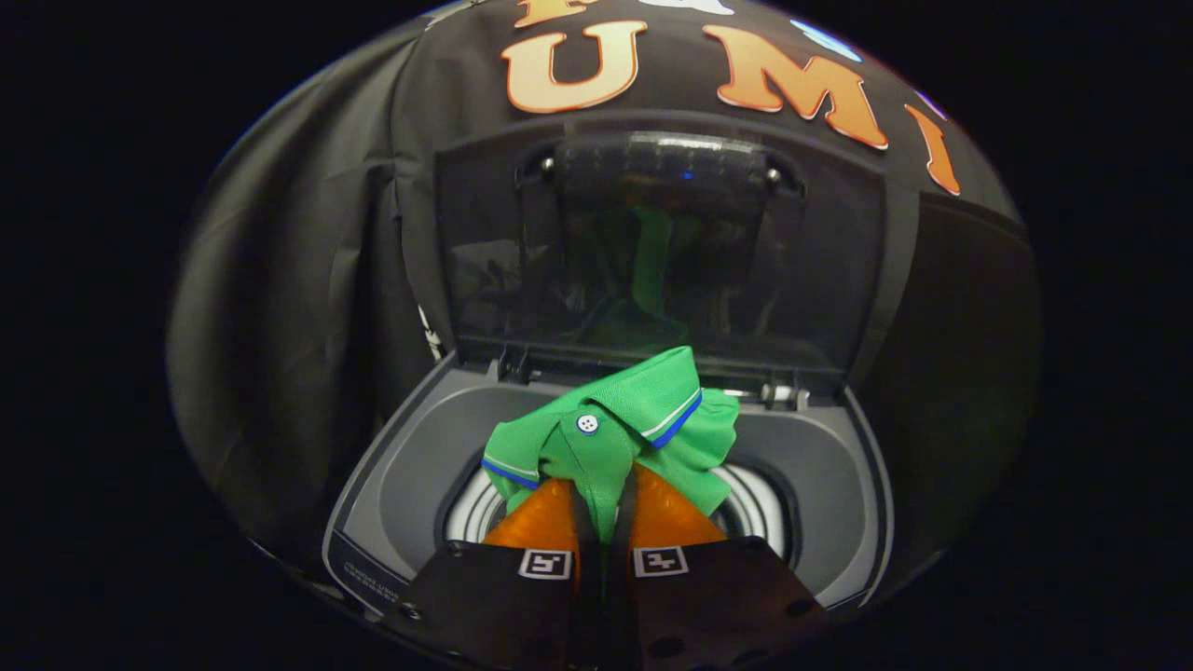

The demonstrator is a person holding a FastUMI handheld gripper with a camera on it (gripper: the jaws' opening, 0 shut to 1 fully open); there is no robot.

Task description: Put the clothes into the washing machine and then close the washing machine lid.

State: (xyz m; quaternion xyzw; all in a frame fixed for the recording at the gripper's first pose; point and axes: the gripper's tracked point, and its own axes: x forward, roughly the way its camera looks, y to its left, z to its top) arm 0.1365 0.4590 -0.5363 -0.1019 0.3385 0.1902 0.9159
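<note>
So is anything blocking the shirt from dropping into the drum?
Nothing visible. The lid stands raised behind the opening, and the gripper, shut on the green shirt, holds it over the open drum.

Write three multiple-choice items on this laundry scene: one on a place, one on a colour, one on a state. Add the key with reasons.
1. Where is the shirt?
A. Over the washer's open drum, pinched in the claw
B. Draped over the lid's handle
C. Lying beside the washer

2. What colour is the shirt's body?
A. Red
B. Green
C. Yellow

3. How does the washer's lid stand?
A. Shut flat
B. Taken off
C. Raised upright behind the opening

Key:
1 A: the green polo shirt bunches between the fingers of the claw, above the drum of the washing machine.
2 B: the fabric is green, with blue and white trim on the collar and a white button.
3 C: the lid stands up behind the tub, its handle at the top.
</note>
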